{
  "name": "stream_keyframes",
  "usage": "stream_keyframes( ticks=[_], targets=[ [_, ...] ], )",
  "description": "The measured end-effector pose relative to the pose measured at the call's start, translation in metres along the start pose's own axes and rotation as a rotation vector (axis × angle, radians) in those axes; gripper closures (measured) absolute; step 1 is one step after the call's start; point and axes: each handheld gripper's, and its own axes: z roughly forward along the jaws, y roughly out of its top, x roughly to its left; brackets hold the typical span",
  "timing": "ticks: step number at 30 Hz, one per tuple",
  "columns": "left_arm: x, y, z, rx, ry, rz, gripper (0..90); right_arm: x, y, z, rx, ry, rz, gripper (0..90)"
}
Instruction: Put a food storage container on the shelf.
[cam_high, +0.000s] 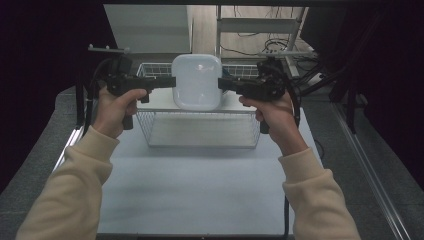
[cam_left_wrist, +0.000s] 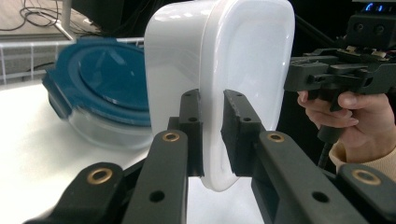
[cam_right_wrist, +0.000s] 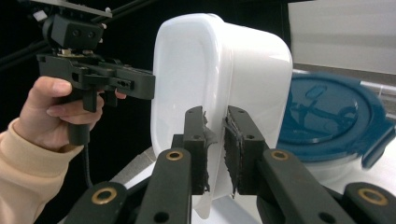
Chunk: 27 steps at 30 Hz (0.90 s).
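Tongs clamped on a white container from both sides.

Left tongs (cam_high: 169, 83) pinched the left rim of the white container (cam_high: 197, 81), and right tongs (cam_high: 224, 84) pinched its right rim, both pairs closed tight on the thin edge. Between them the container hung tilted on its side, bottom toward the person, held up over a wire basket (cam_high: 200, 129) on the white counter (cam_high: 200, 190). Just behind it, in the left gripper view, sat a clear round tub (cam_left_wrist: 105, 133) with a blue lid (cam_left_wrist: 100, 79). Cream sleeves (cam_high: 65, 195) reached in from below.
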Motion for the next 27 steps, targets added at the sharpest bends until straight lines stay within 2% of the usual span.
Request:
stream_keyframes(
  ticks=[2, 6, 11, 18, 27],
  targets=[
    [0.002, 0.004, 0.001, 0.000, 0.000, -0.002, 79.0, -0.002, 0.004, 0.002, -0.001, -0.001, 0.002, 78.6],
    [0.012, 0.023, 0.006, 0.002, -0.011, -0.038, 79.0, -0.012, 0.021, 0.007, 0.000, 0.003, 0.019, 78.6],
    [0.016, 0.032, 0.013, 0.012, -0.006, -0.063, 78.9, -0.022, 0.030, 0.010, 0.004, -0.002, 0.046, 78.6],
    [0.020, 0.034, 0.023, 0.021, -0.004, -0.085, 78.9, -0.033, 0.030, 0.010, 0.007, -0.003, 0.070, 78.6],
    [0.035, 0.039, 0.039, 0.053, 0.019, -0.145, 78.7, -0.053, 0.029, 0.021, 0.032, -0.024, 0.149, 78.3]
  ],
)
